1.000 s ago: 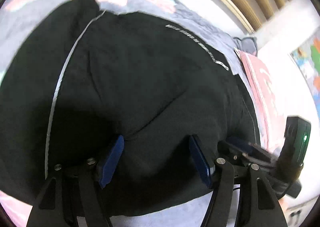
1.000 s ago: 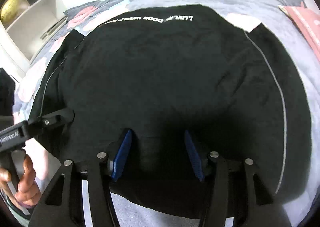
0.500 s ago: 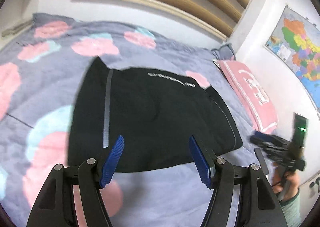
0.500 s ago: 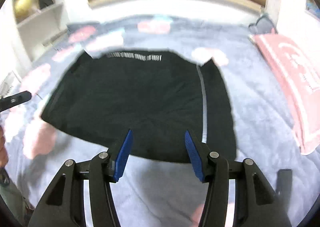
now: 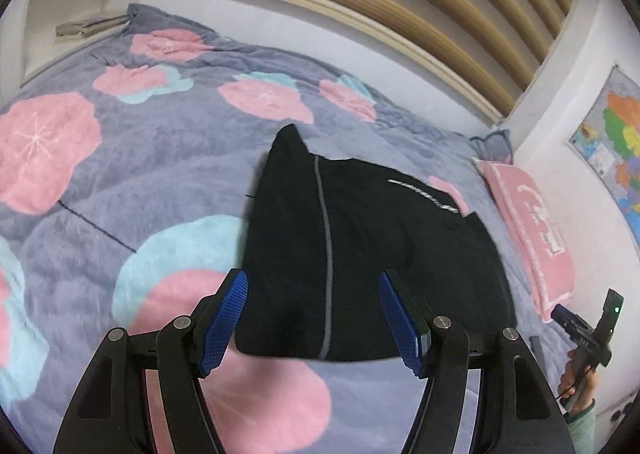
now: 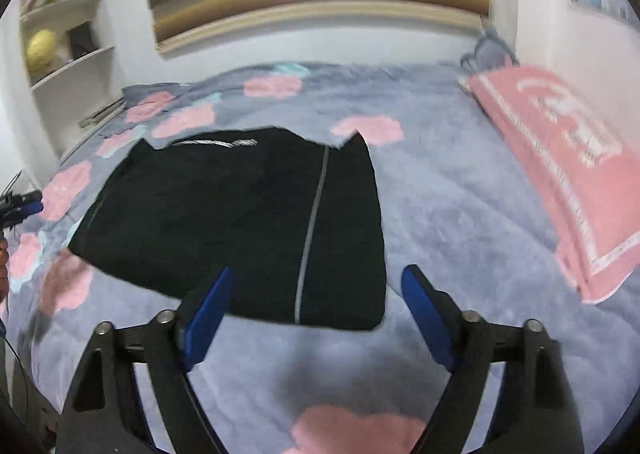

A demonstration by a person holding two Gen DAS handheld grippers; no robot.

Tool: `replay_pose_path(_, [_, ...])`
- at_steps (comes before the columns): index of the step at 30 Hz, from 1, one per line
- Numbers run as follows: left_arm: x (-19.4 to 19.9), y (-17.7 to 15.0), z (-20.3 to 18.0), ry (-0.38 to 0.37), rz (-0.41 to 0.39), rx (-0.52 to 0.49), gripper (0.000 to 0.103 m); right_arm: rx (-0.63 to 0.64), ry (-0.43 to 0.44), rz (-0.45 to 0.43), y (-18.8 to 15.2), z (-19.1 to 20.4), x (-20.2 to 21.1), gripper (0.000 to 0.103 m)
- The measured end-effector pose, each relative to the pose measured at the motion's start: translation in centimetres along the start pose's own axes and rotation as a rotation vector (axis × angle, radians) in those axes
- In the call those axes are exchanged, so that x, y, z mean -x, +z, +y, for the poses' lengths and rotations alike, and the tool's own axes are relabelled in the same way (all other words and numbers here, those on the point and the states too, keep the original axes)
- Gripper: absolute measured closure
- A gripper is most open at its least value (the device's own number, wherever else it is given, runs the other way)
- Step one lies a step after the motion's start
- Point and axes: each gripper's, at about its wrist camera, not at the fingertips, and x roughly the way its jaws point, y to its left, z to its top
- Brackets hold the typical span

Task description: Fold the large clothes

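Note:
A folded black garment [image 5: 360, 254] with a grey stripe and white lettering lies flat on the bed; it also shows in the right wrist view [image 6: 248, 222]. My left gripper [image 5: 314, 322] is open and empty, held above the garment's near edge. My right gripper [image 6: 316, 314] is open and empty, held above the near right corner of the garment. Neither touches the cloth. The right gripper also shows at the right edge of the left wrist view [image 5: 584, 330].
The bed has a grey blanket [image 5: 160, 174] with pink and teal flowers. A pink pillow [image 6: 560, 174] lies at the right side. White shelves [image 6: 60, 54] stand at the left, a slatted headboard wall behind, a map [image 5: 616, 158] on the right wall.
Both grippers have pulled back and up from the garment, which now lies smaller and farther off. The right gripper's jaws have opened wider.

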Motion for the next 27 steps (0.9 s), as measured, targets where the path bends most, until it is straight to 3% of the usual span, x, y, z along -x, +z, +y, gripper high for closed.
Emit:
replay_pose_path(1, [-0.9, 0.4, 0.3, 0.004, 0.007, 0.001, 0.034, -0.017, 0.008, 0.009, 0.0, -0.6, -1.1, 0.027])
replay_pose_path(6, [-5.2, 1.9, 1.7, -0.023, 0.037, 0.015, 0.034, -0.141, 0.078, 0.064, 1.2, -4.2, -6.3, 0.028])
replay_pose_path(16, [-10.1, 3.5, 4.2, -0.078, 0.049, 0.057, 0.033, -0.229, 0.143, 0.129, 2.8, -6.8, -13.4, 0.027])
replay_pose_path(21, [-14.6, 4.3, 7.0, -0.132, 0.188, 0.169, 0.031, -0.254, 0.147, 0.175, 3.2, -7.6, -17.2, 0.024])
replay_pose_path(23, [-16.2, 4.5, 7.7, -0.188, 0.225, 0.211, 0.031, -0.270, 0.157, 0.193, 3.1, -7.8, -18.7, 0.017])
replay_pose_path(27, [-19.7, 4.4, 7.9, -0.315, 0.355, 0.278, 0.031, -0.347, 0.215, 0.223, 2.9, -8.7, -21.0, 0.017])
